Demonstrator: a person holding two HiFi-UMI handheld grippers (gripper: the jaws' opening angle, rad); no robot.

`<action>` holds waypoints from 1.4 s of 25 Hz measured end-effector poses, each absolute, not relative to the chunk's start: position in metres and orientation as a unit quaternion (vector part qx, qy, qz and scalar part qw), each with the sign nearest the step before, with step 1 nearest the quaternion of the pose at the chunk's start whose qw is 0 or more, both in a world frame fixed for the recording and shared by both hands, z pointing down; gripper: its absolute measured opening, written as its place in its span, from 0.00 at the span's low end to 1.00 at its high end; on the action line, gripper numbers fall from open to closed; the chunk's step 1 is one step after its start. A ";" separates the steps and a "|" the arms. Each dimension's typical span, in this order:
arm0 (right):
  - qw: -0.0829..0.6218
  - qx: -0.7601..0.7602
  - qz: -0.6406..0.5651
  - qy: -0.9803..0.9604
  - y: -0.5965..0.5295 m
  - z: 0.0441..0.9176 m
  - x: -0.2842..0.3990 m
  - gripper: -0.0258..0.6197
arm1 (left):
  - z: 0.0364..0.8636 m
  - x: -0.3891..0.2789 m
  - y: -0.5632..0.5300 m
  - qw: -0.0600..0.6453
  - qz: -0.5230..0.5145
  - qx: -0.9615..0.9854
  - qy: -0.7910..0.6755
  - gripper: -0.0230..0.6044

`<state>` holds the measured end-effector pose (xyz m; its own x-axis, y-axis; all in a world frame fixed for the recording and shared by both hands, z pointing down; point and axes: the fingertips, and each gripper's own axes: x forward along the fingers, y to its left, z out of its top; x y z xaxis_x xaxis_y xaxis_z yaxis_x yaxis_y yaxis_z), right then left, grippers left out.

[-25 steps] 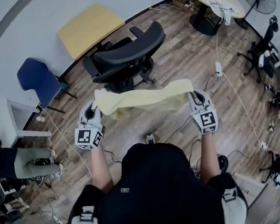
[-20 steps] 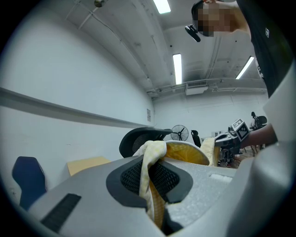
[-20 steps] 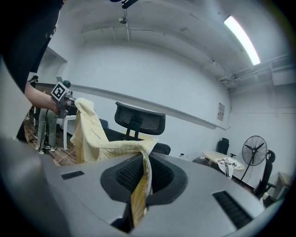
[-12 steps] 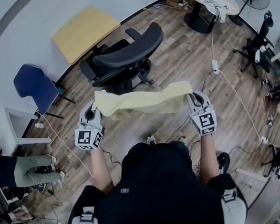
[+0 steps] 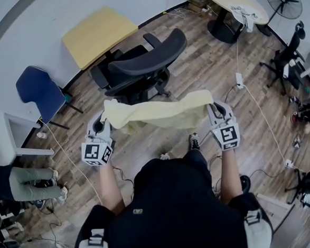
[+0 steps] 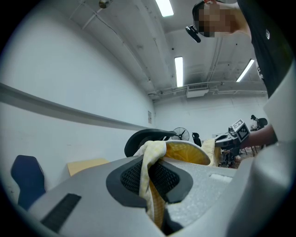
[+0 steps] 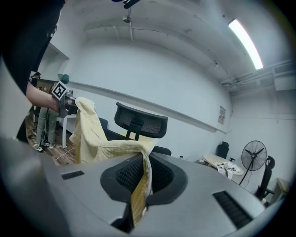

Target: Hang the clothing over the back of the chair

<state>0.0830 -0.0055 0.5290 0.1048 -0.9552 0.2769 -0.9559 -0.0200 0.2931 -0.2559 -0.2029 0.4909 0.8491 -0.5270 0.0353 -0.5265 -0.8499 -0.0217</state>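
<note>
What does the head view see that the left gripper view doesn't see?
Only the head view shows the wooden floor, the round table and the marker cube on the left tongs. Only the left gripper view shows the ceiling lights and, close up, the pads pinched shut on the cloth. Both show the yellow clothing held between the two tongs, the black office chair, the blue chair and the right tongs.
</note>
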 end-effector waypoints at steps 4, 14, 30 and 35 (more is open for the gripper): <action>0.210 0.702 -0.020 -0.681 -0.031 0.516 0.081 0.05 | 0.484 -0.271 -0.215 0.008 -0.010 -0.955 0.295 0.05; 0.208 0.672 -0.057 -0.708 -0.065 0.485 0.095 0.05 | 0.468 -0.269 -0.214 0.012 -0.009 -0.943 0.332 0.05; 0.176 0.611 -0.104 -0.765 -0.105 0.451 0.162 0.05 | 0.439 -0.239 -0.198 0.048 0.017 -0.895 0.444 0.05; 0.165 0.589 -0.115 -0.783 -0.121 0.439 0.174 0.05 | 0.436 -0.237 -0.188 0.049 0.005 -0.880 0.473 0.05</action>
